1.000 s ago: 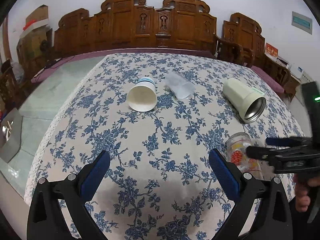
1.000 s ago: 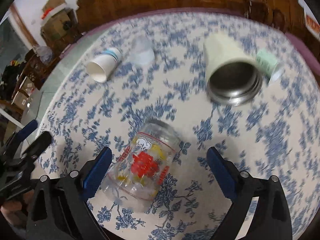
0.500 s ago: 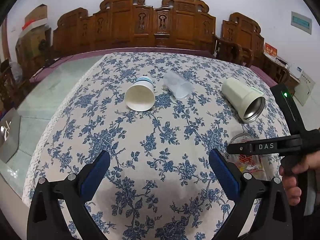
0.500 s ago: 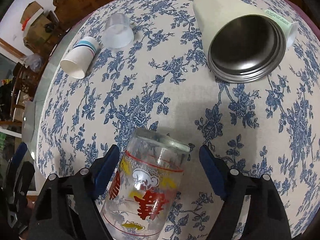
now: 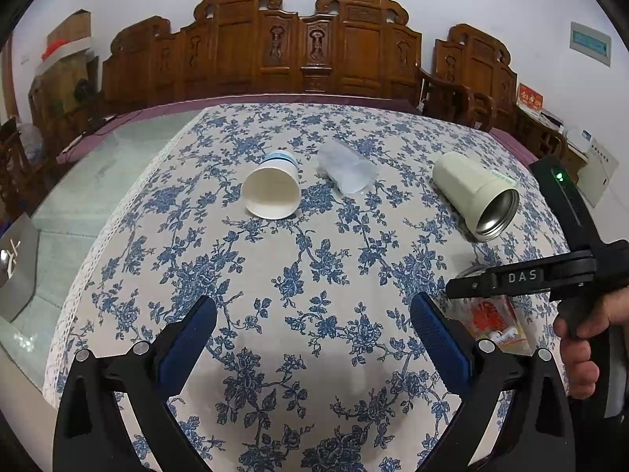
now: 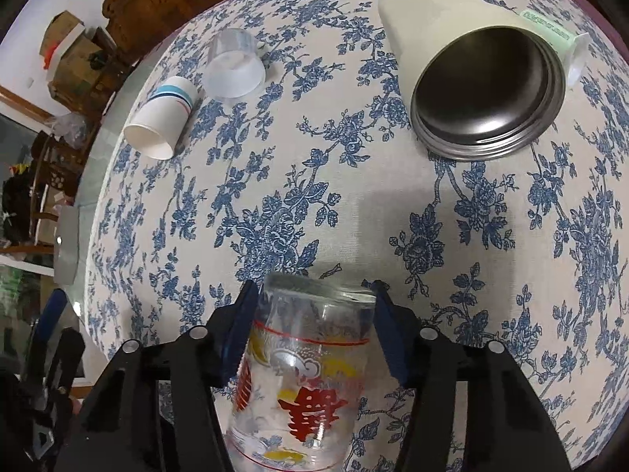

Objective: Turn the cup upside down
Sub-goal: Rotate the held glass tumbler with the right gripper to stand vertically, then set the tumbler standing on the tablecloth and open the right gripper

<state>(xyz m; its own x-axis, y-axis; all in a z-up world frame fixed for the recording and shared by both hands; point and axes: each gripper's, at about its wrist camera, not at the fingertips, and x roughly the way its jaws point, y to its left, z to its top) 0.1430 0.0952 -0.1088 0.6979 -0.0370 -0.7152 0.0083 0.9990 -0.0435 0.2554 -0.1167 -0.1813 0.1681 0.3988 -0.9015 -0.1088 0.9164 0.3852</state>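
Observation:
A clear glass cup (image 6: 302,373) with red and yellow print lies on its side near the table's front right edge. My right gripper (image 6: 314,314) is shut on it, one blue pad on each side near its rim. It also shows in the left wrist view (image 5: 491,322), under the right gripper's black body (image 5: 523,277). My left gripper (image 5: 314,342) is open and empty, low over the tablecloth to the left of the glass.
A white paper cup (image 5: 273,192), a clear plastic cup (image 5: 348,171) and a cream steel-lined tumbler (image 5: 475,192) lie on their sides on the blue floral tablecloth (image 5: 275,275). Carved wooden chairs (image 5: 306,51) stand behind the table.
My right gripper has moved down over the glass cup and closed its pads onto it. The left gripper has stayed where it was, open.

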